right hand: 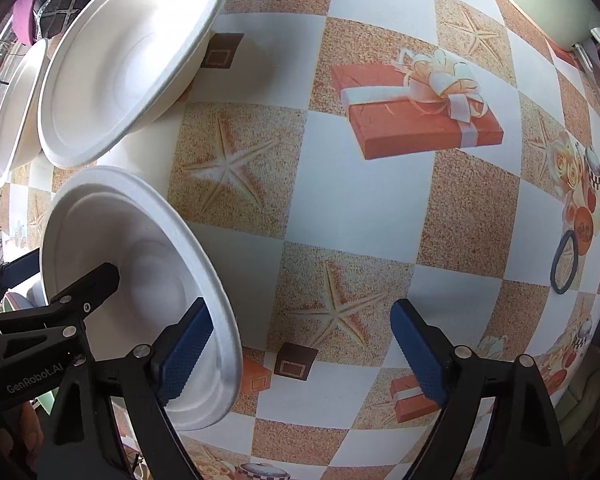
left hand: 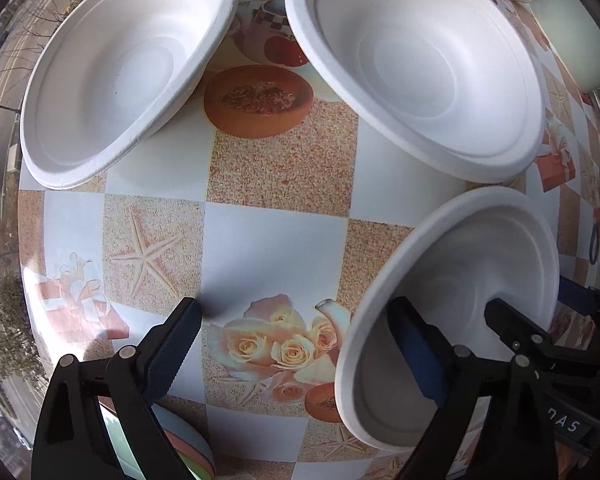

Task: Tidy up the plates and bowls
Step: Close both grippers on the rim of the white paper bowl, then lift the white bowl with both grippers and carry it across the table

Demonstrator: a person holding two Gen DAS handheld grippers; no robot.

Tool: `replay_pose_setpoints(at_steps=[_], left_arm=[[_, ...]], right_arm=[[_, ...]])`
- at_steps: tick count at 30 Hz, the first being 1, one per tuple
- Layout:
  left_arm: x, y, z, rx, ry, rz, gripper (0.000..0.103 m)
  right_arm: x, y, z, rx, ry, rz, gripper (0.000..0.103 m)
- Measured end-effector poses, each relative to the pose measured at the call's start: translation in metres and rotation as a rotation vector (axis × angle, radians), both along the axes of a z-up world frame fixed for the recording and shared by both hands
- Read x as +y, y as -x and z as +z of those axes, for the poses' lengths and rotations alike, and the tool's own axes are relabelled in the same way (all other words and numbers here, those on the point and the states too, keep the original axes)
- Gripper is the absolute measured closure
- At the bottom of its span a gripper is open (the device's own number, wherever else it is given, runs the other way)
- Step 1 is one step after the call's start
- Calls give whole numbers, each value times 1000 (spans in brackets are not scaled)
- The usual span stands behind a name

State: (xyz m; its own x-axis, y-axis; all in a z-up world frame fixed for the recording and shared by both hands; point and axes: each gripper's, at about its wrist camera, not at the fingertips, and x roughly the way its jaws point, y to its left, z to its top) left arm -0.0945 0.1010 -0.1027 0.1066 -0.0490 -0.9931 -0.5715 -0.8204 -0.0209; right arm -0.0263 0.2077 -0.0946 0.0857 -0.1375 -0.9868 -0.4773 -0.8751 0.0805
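Nearest white bowl on patterned surface, straddled at opposite rims by left hand-held gripper and right hand-held gripper, both spread apart, apparently unclamped; best gripped squarely before stacking into neighbouring bowl.

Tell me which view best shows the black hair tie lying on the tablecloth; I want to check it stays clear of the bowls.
The right wrist view: the black elastic hair tie shows as a whole loop near the table's right edge. The left wrist view catches only a thin, squashed sliver at its right margin.
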Motion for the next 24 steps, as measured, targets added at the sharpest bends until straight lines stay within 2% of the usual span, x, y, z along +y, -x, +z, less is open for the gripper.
replay_pose_setpoints(at_steps=[3, 5, 6, 8, 11, 16, 19, 24], left_arm=[[15, -6, 8, 8, -12, -47, 28], [28, -12, 10, 13, -8, -85, 43], [33, -14, 11, 20, -5, -103, 46], [41, -17, 13, 20, -15, -107, 60], [47, -21, 13, 27, -15, -107, 60], [52, -39, 14, 39, -10, -166, 61], [55, -59, 16, 52, -4, -220, 64], [53, -87, 15, 34, -11, -255, 63]], right_arm=[[-10, 8, 7, 34, 20, 47, 48], [-15, 13, 8, 56, 79, 52, 82], [-16, 14, 8, 50, 80, 42, 82], [-13, 14, 7, 54, 94, 21, 82], [-13, 11, 6, 53, 118, 21, 82], [-19, -5, 5, 45, 131, 6, 82], [-26, -17, 7, 33, 131, 8, 82], [-41, -46, 5, 10, 130, 29, 82]])
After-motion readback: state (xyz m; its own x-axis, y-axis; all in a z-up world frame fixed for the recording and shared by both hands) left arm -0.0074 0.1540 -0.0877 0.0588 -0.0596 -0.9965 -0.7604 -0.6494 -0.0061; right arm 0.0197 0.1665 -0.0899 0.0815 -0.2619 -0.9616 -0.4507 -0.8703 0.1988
